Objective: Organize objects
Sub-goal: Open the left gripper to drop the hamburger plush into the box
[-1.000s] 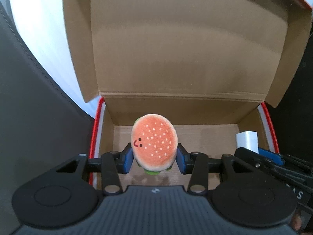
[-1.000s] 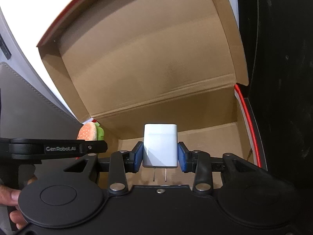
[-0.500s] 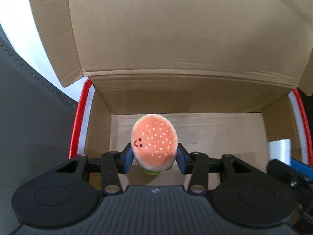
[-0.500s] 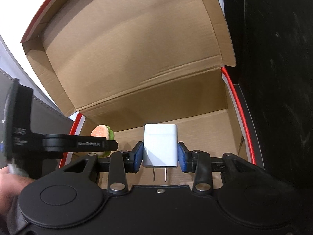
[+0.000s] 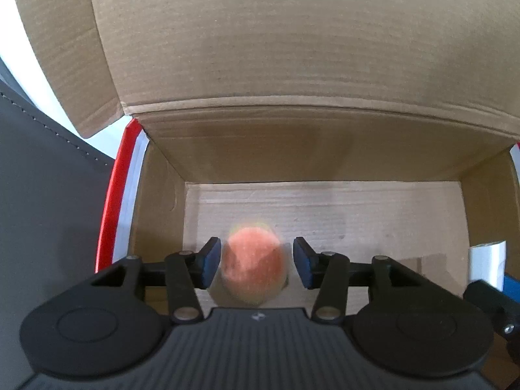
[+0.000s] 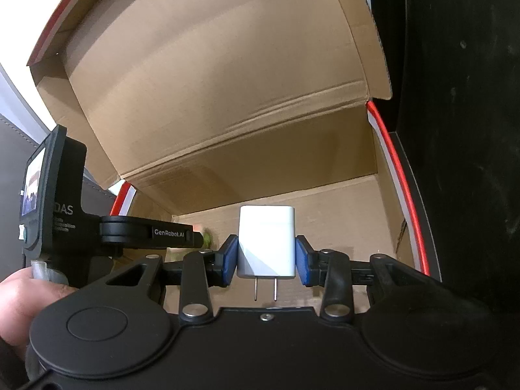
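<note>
An open cardboard box (image 5: 325, 204) with a raised lid fills the left wrist view; it also shows in the right wrist view (image 6: 341, 201). My left gripper (image 5: 256, 261) is open over the box floor. The plush hamburger (image 5: 255, 268) is blurred between the parted pads, free of both. My right gripper (image 6: 266, 253) is shut on a white plug charger (image 6: 266, 240), prongs toward the camera, held inside the box at its right side. The charger also shows at the right edge of the left wrist view (image 5: 486, 263).
The box has red and white outer edges (image 5: 117, 195). A grey stitched surface (image 5: 48, 178) lies left of the box. A dark surface (image 6: 461, 162) lies right of it. The left gripper's body (image 6: 65, 224) and a hand (image 6: 19, 295) show in the right wrist view.
My left gripper has opened and let go of the hamburger, which is dropping into the box. Both grippers have moved further into the box. The right gripper still holds the charger.
</note>
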The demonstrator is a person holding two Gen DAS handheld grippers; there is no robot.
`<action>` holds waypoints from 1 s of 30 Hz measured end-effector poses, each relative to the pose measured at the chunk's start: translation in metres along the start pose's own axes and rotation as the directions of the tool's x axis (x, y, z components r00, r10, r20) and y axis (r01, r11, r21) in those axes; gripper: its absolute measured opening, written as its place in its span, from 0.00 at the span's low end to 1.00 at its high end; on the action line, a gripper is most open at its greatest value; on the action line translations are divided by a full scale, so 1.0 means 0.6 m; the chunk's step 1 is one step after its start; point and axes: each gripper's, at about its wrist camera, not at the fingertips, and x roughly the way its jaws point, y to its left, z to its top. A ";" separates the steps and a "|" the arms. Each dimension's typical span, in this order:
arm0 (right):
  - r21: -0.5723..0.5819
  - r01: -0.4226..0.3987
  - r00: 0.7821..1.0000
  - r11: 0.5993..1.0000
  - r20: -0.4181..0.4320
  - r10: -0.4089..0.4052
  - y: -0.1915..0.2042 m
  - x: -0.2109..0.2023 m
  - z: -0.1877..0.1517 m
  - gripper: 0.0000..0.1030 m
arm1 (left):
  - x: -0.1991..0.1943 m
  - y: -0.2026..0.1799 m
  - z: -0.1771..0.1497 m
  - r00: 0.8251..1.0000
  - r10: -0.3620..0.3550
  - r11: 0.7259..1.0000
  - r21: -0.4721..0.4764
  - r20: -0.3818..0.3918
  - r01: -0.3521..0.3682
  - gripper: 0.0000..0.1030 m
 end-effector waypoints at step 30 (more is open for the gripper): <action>0.076 -0.052 0.993 0.996 -0.100 0.059 0.003 0.118 0.028 0.36 | -0.139 0.041 -0.008 0.998 -0.029 1.000 0.006 0.051 0.029 0.84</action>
